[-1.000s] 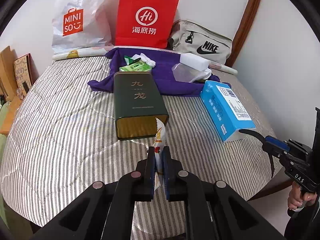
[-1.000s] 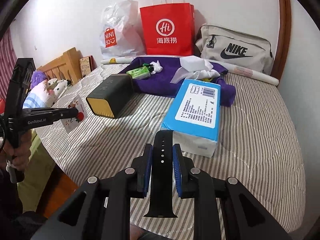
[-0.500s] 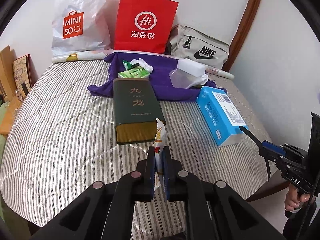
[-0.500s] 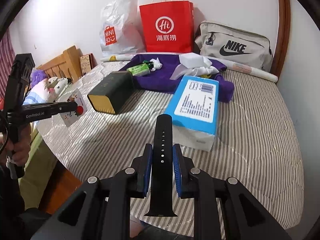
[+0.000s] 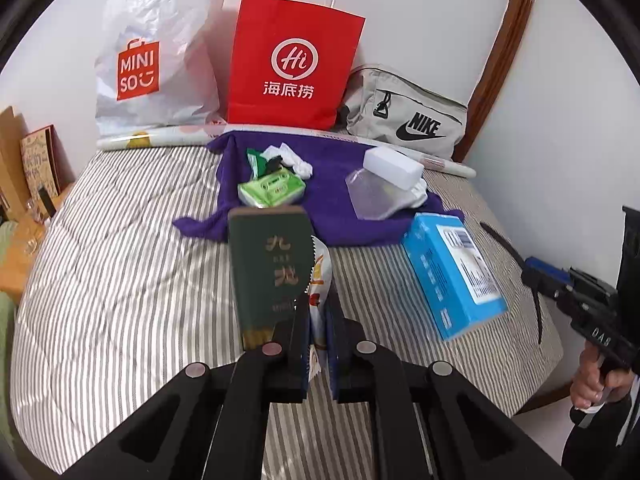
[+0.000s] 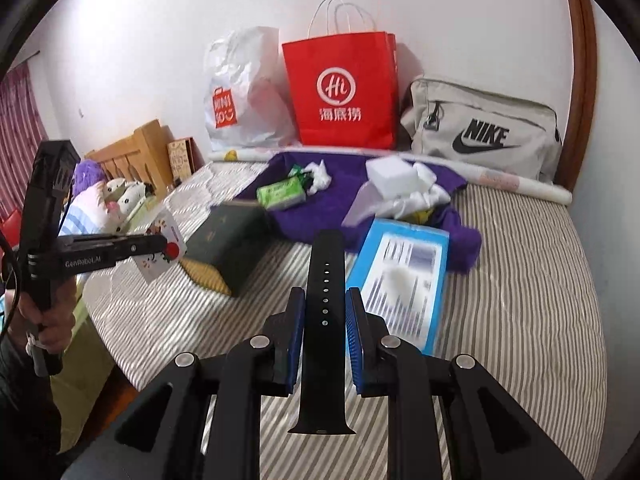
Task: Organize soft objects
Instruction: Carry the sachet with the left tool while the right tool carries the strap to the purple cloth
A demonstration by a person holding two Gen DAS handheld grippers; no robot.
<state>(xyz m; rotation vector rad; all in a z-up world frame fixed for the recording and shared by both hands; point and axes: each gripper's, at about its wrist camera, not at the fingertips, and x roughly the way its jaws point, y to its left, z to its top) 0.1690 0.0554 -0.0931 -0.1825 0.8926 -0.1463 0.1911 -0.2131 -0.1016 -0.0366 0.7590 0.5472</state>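
Left gripper [image 5: 318,308] is clamped tight on a small printed packet [image 5: 319,280], which is held up above the striped bed [image 5: 120,264], just in front of the dark green box [image 5: 268,268]. Nothing is shown yet of where it is meant to go. Behind the box, a purple cloth [image 5: 332,196] is spread with a green tissue pack [image 5: 272,190], a crumpled white wad [image 5: 294,160], a white sponge block [image 5: 394,166] and a clear plastic bag [image 5: 370,198] lying on it; these appear not yet sorted. At the wall, a white shopping bag [image 5: 156,60], a red paper bag [image 5: 294,68] and a grey pouch [image 5: 404,114] are stood ready, probably as destinations, though that is only a guess. Further right, a blue tissue box [image 5: 452,276] is left on the bed. Right gripper [image 6: 325,312] is closed narrowly on a black watch strap [image 6: 324,280], carried clear of the bed beside the blue box. Two items are in hand, then; most of the sorting is judged still to be done.
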